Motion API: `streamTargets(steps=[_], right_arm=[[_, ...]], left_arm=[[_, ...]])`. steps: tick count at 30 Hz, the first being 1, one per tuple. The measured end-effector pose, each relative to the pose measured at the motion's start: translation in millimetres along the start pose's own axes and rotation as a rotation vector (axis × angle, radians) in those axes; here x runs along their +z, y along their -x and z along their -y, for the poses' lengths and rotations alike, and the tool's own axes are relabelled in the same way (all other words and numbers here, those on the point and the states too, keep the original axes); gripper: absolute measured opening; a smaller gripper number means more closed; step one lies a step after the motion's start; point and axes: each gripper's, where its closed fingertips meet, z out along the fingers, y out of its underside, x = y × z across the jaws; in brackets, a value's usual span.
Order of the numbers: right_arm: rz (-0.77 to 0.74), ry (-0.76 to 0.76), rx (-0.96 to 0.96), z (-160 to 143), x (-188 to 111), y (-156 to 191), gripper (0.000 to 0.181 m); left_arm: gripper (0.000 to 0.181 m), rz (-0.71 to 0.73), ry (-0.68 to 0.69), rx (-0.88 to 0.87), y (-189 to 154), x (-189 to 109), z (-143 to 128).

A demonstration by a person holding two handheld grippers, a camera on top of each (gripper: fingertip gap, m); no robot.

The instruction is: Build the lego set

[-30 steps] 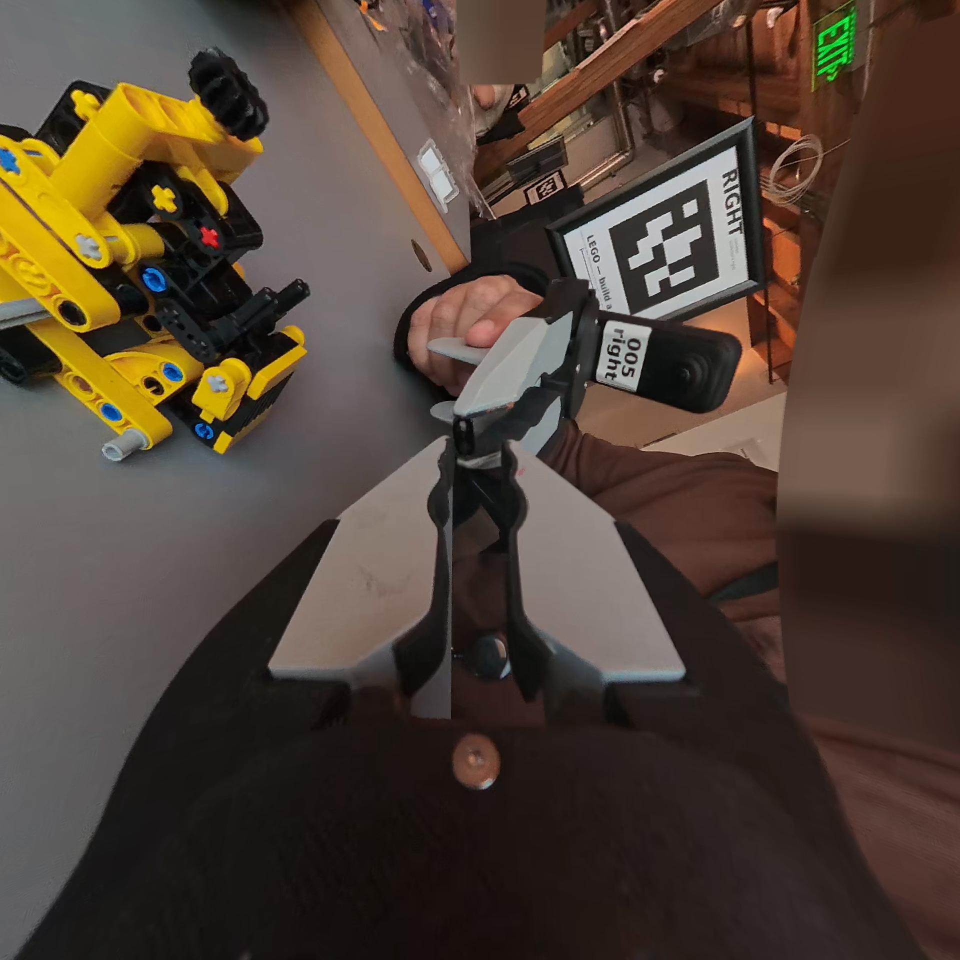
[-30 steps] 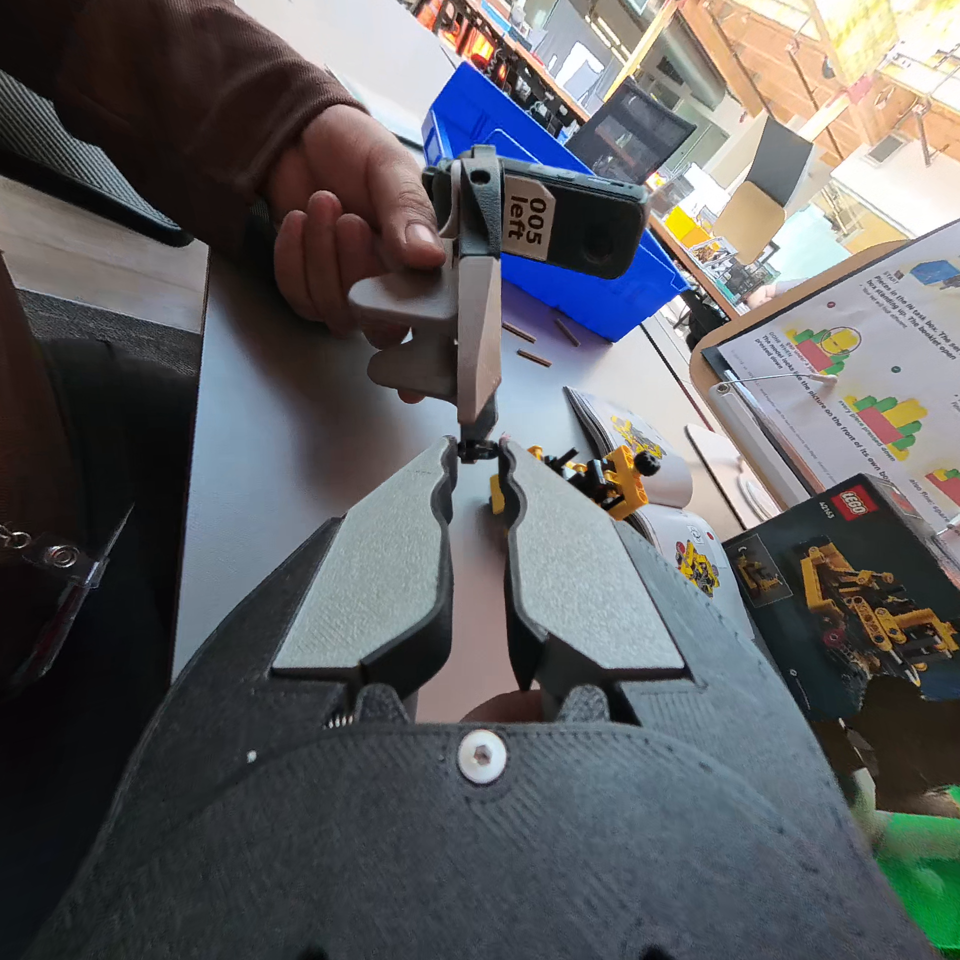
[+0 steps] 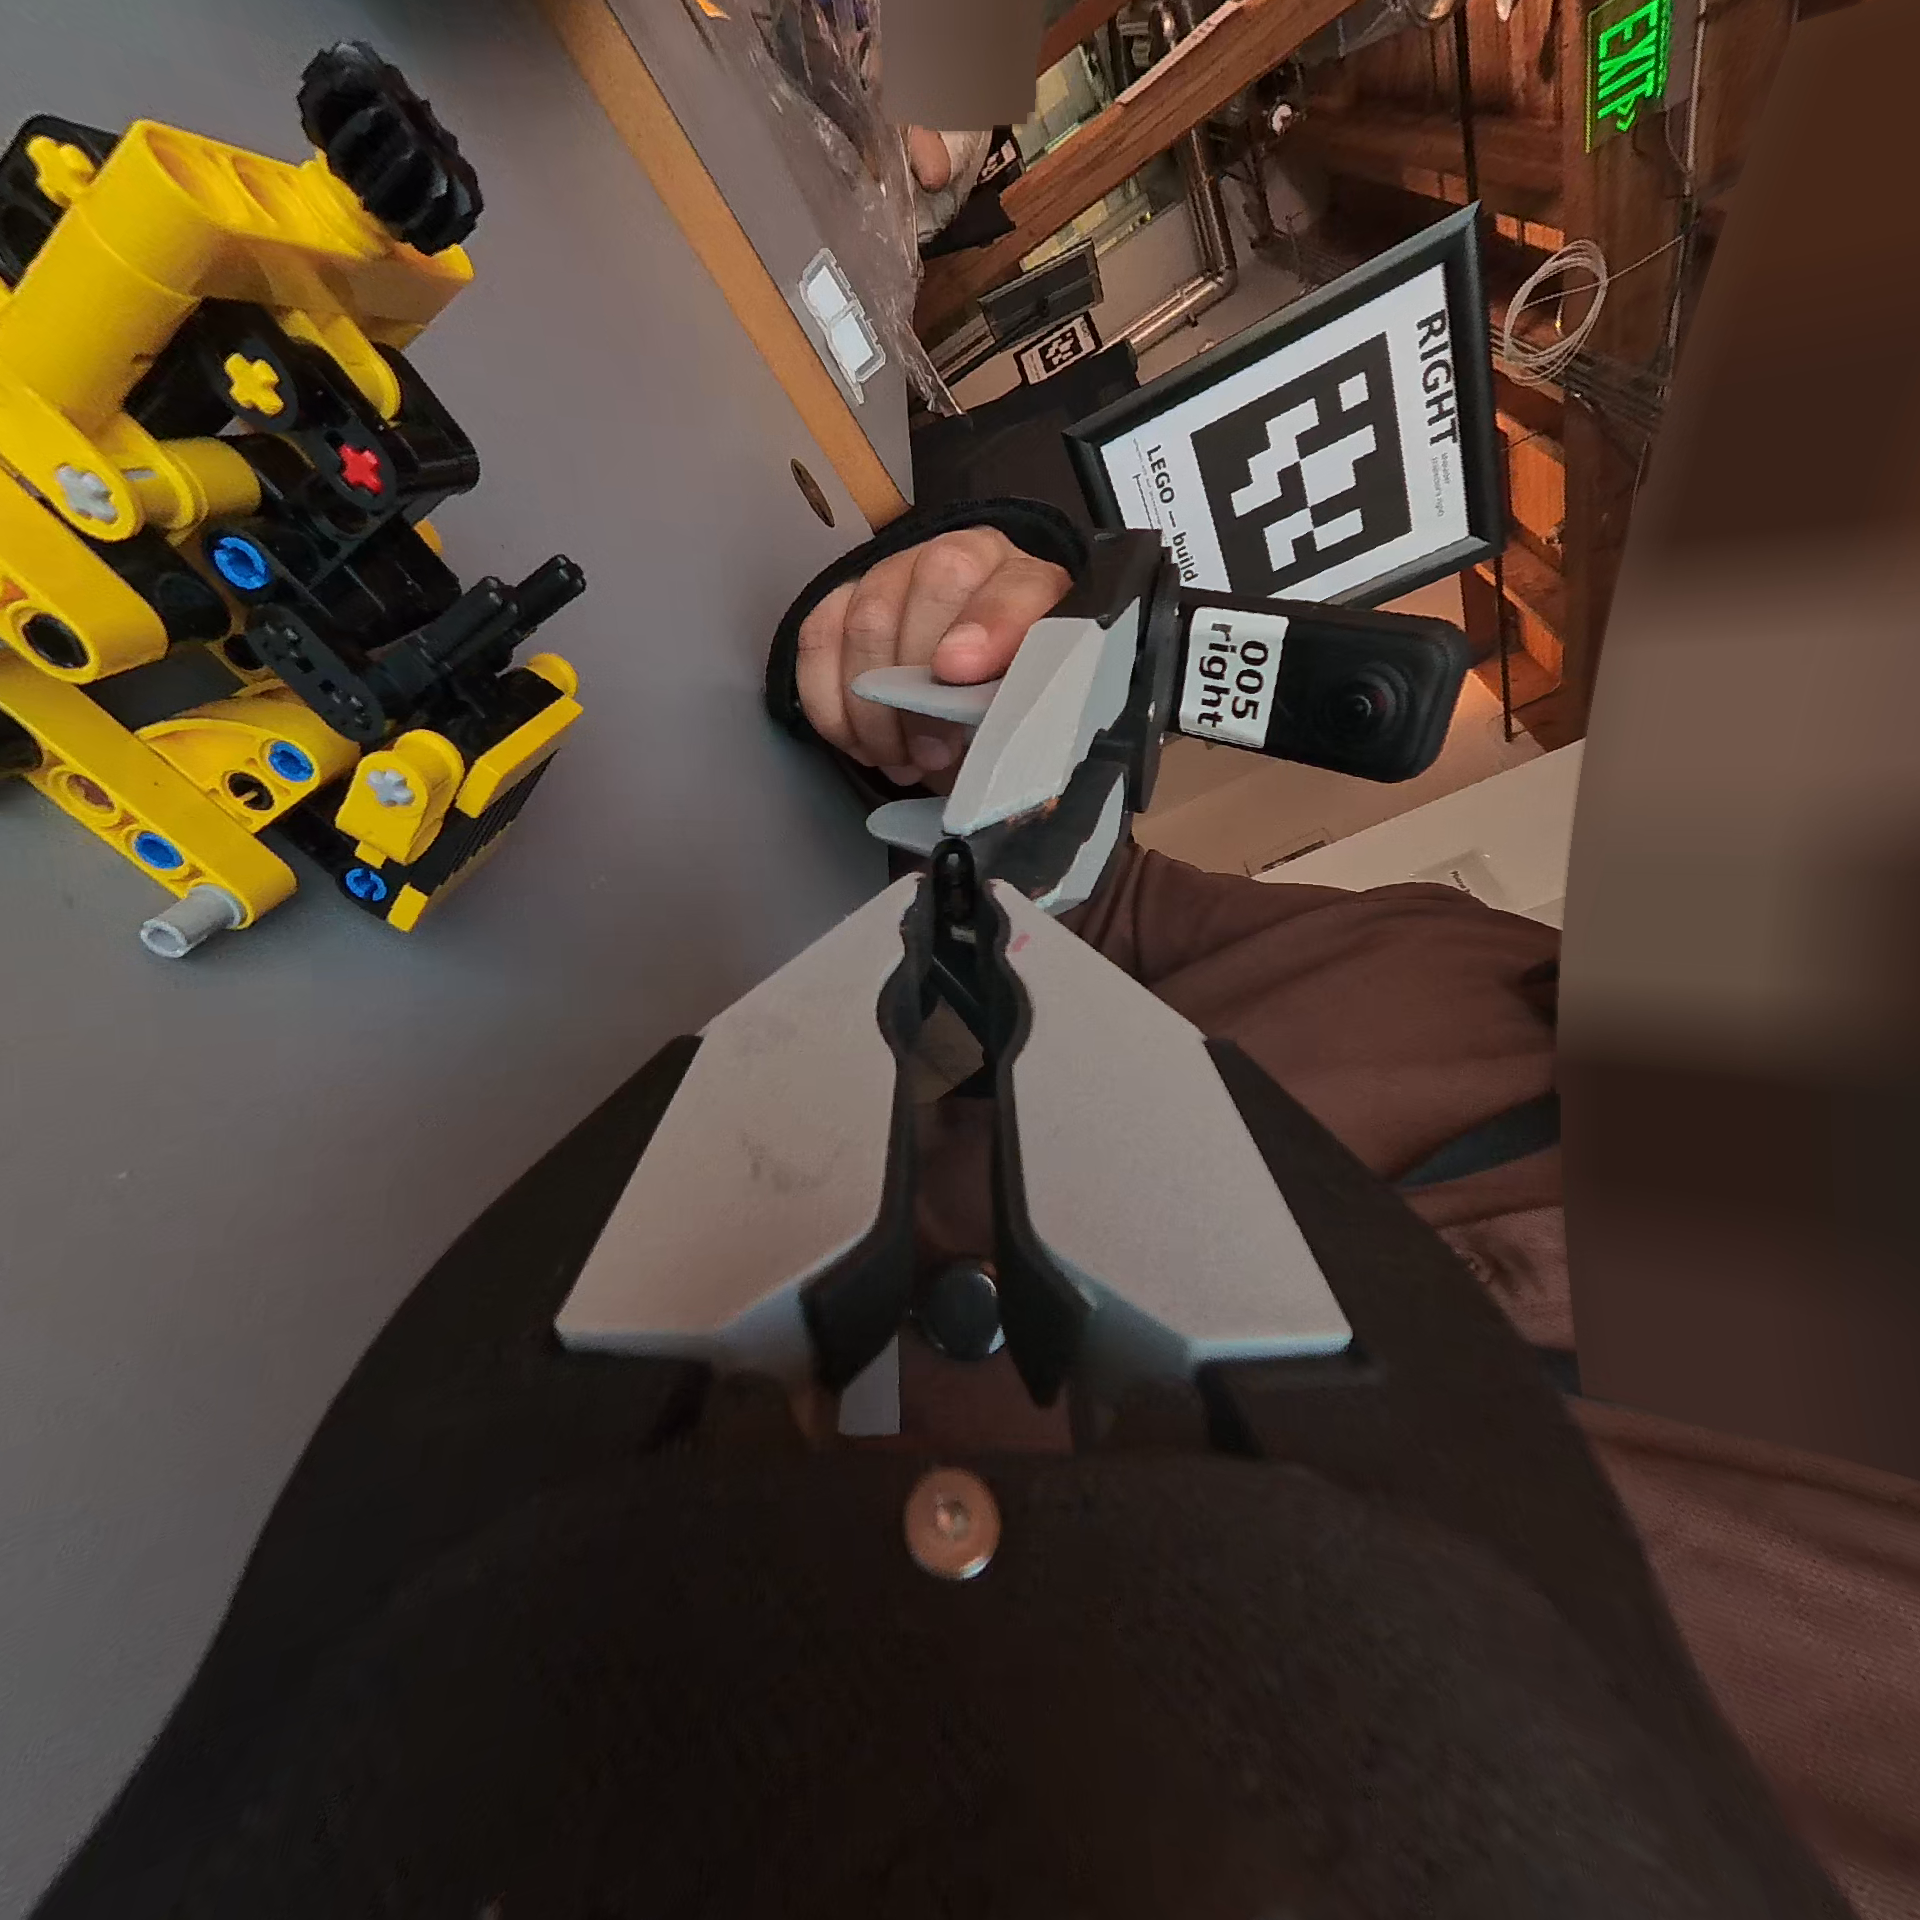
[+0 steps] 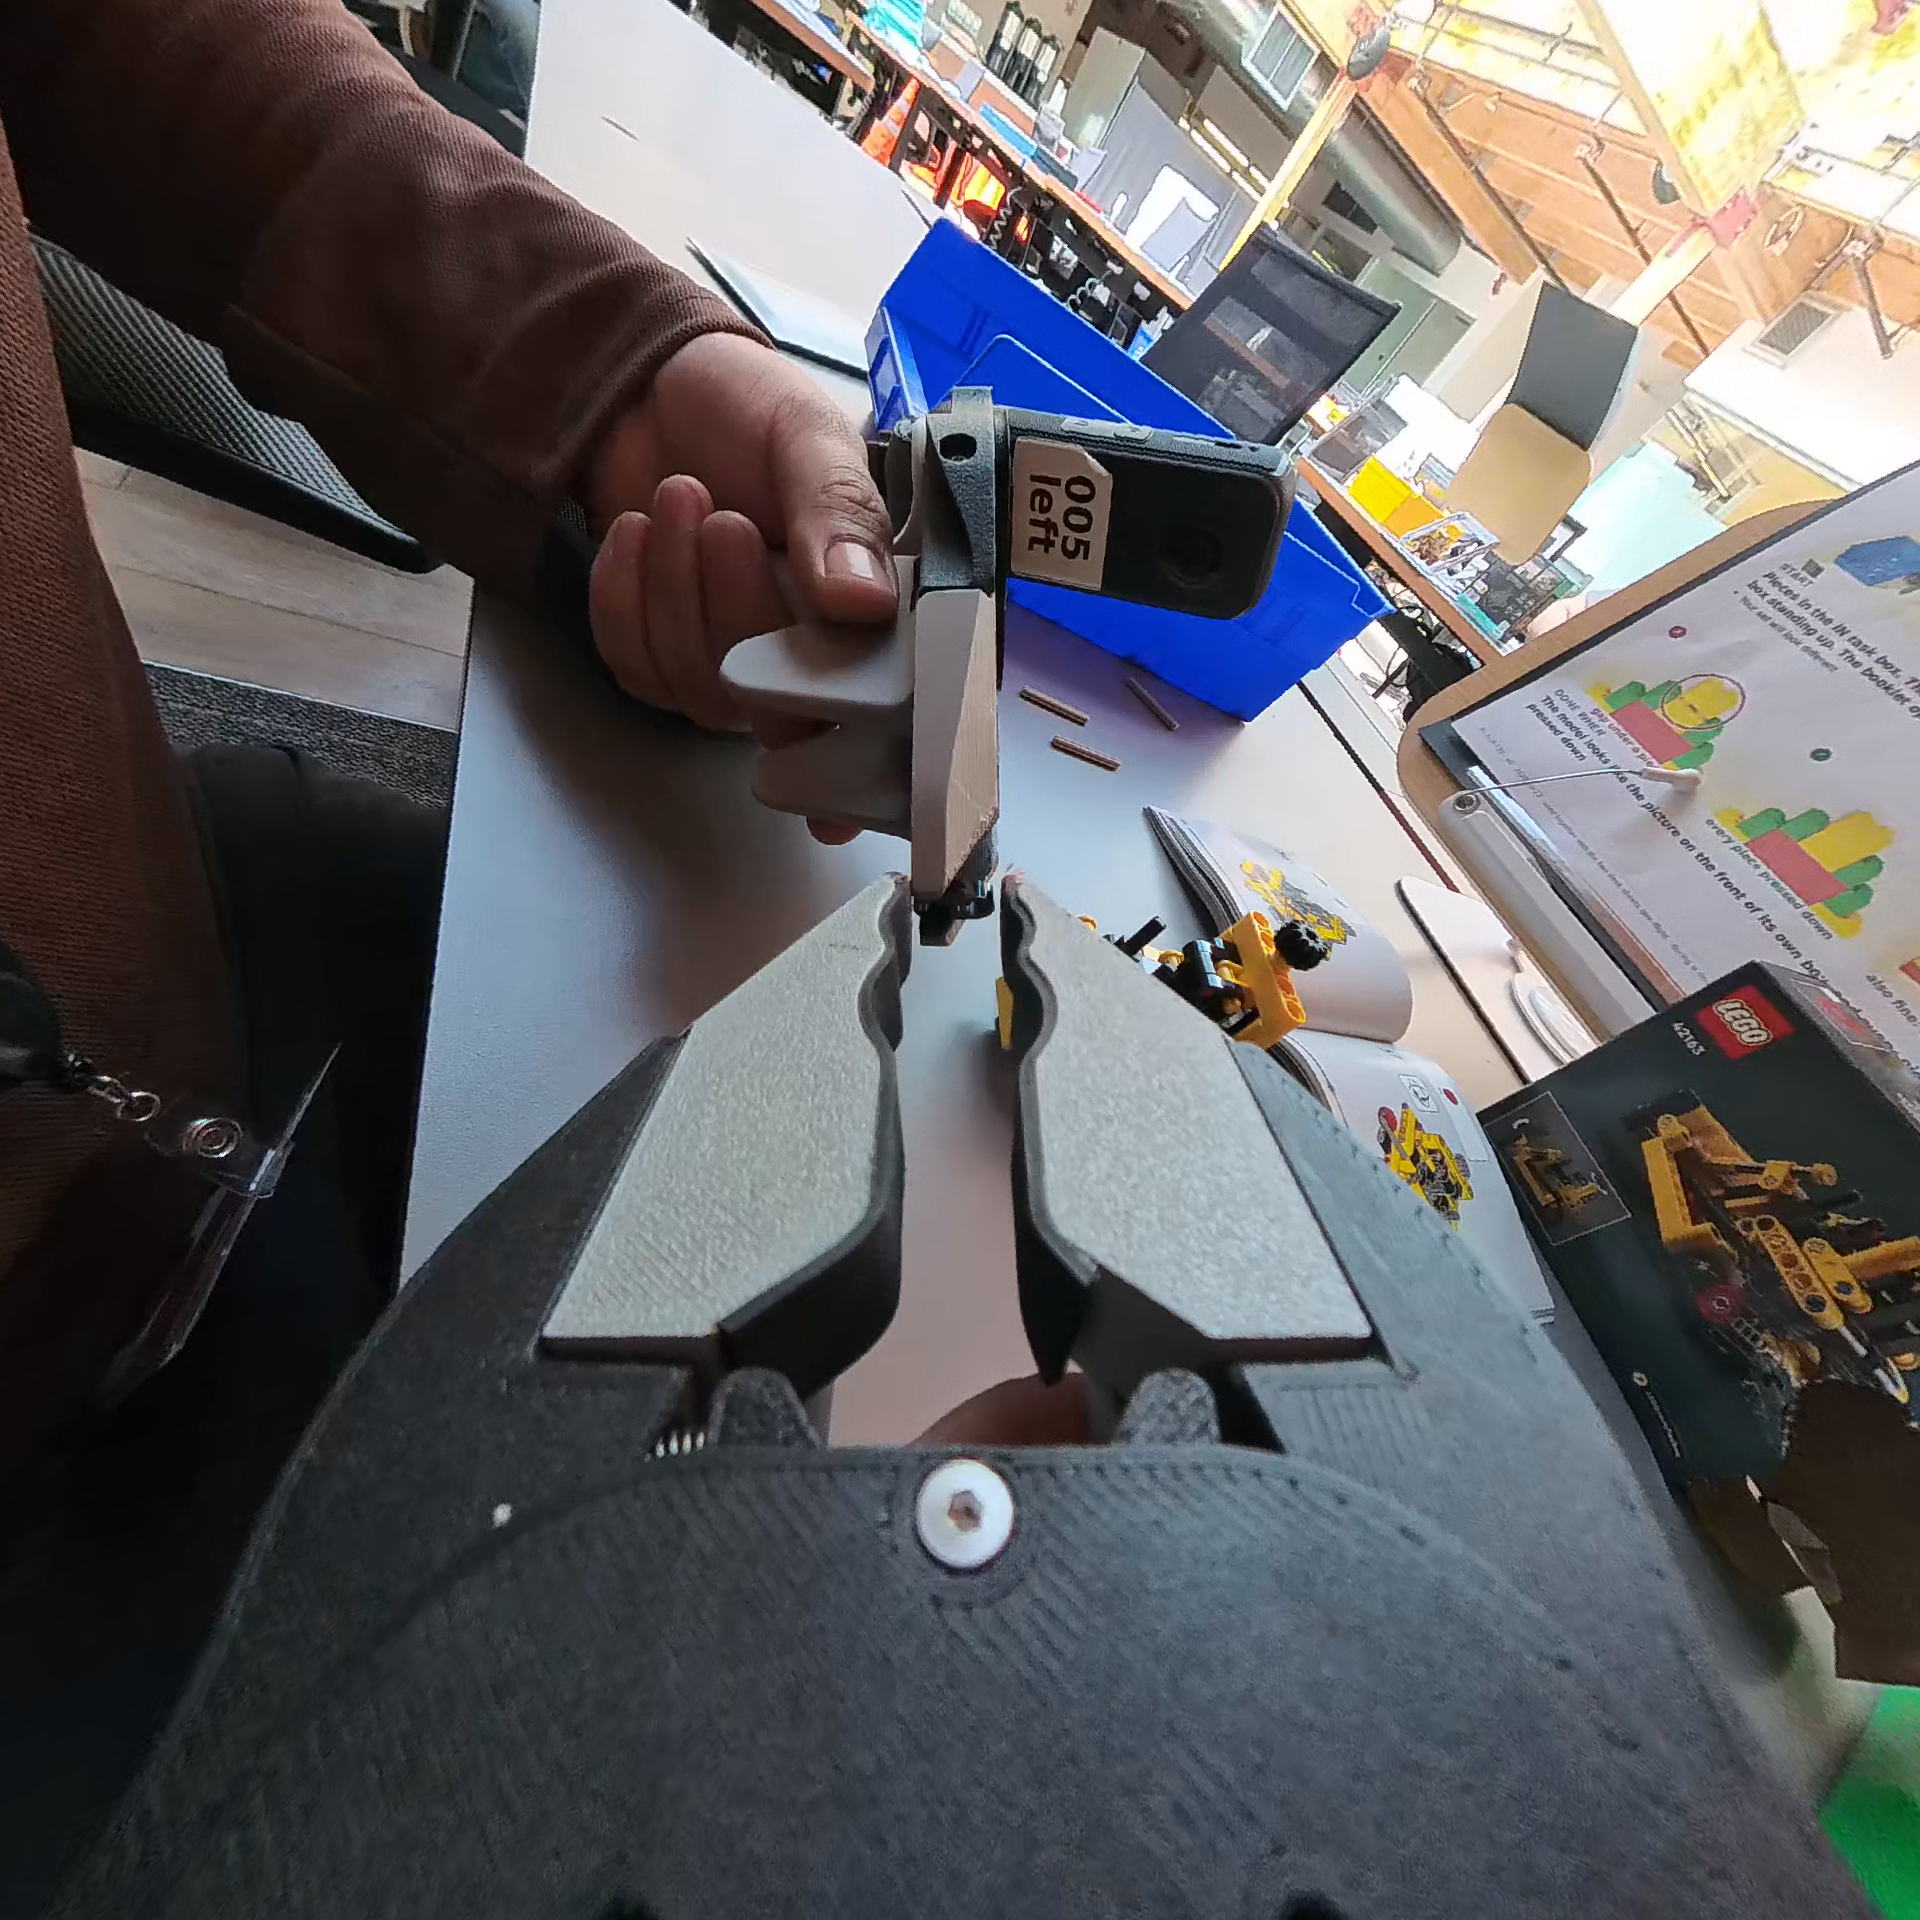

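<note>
Left wrist view: left tongs [image 3: 954, 914] closed on a small black piece [image 3: 952, 883], tip to tip with right tongs [image 3: 1023, 831]. Yellow model [image 3: 229, 520] lies on grey bench [image 3: 312, 1143], well left.

Right wrist view: right tongs [image 4: 951, 904] slightly parted, empty, flanking the piece [image 4: 948, 914] under left tongs [image 4: 954, 873]. Model [image 4: 1236, 966] beyond, by booklet [image 4: 1340, 935]; box [image 4: 1714, 1205] at right.
</note>
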Motion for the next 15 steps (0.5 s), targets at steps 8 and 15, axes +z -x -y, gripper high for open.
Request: streamTargets(steps=[8,15], right_arm=[[0.0,-0.001,-0.011,1.3,-0.4,0.5,0.012],[-0.039,0.039,0.142,-14.4,-3.5,-27.2,0.011]], left_arm=[[0.005,-0.011,0.003,-0.003,-1.4,-0.4,0.2],[0.013,0.263,-0.018,0.256,21.7,-28.1,25.1]])
